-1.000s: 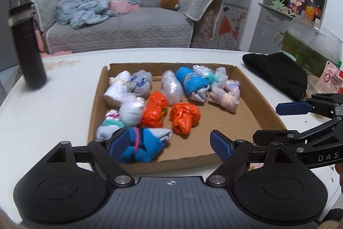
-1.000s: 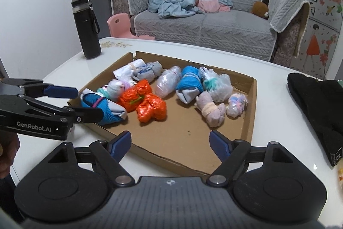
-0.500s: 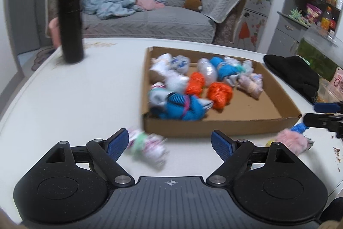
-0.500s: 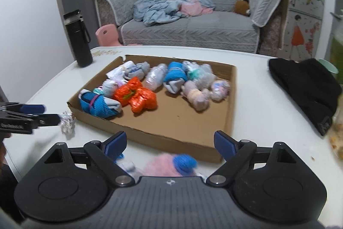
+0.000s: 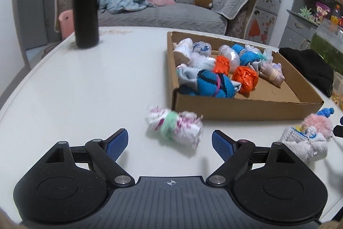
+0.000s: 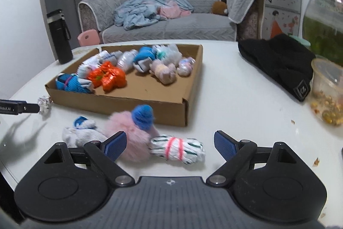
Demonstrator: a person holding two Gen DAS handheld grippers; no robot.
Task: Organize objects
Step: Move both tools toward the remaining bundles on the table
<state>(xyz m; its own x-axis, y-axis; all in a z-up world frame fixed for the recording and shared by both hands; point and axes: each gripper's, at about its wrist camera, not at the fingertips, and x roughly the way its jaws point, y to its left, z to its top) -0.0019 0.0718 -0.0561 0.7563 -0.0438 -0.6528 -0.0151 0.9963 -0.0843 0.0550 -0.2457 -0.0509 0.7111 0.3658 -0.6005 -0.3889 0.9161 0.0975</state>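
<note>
A shallow cardboard tray (image 5: 235, 109) (image 6: 137, 103) on the white table holds several rolled sock bundles. In front of it, outside, lie loose bundles. My left gripper (image 5: 170, 142) is open, and a white-pink roll with a green band (image 5: 174, 128) lies on the table just ahead, between its fingers and untouched. My right gripper (image 6: 169, 144) is open over a white roll with a pink band (image 6: 178, 149). A pink fluffy bundle (image 6: 128, 134) with a blue tip and a grey-white bundle (image 6: 82, 135) lie to that roll's left.
A black flask (image 5: 85, 5) stands at the table's far left. A black cap (image 6: 278, 63) lies right of the tray, with a plastic tub of snacks (image 6: 328, 91) and a glass jar (image 6: 323, 23) beyond. A sofa stands behind the table.
Both grippers pulled back from over the tray and sank toward the table in front of it. Loose bundles came into view there, and the left view swung to the left.
</note>
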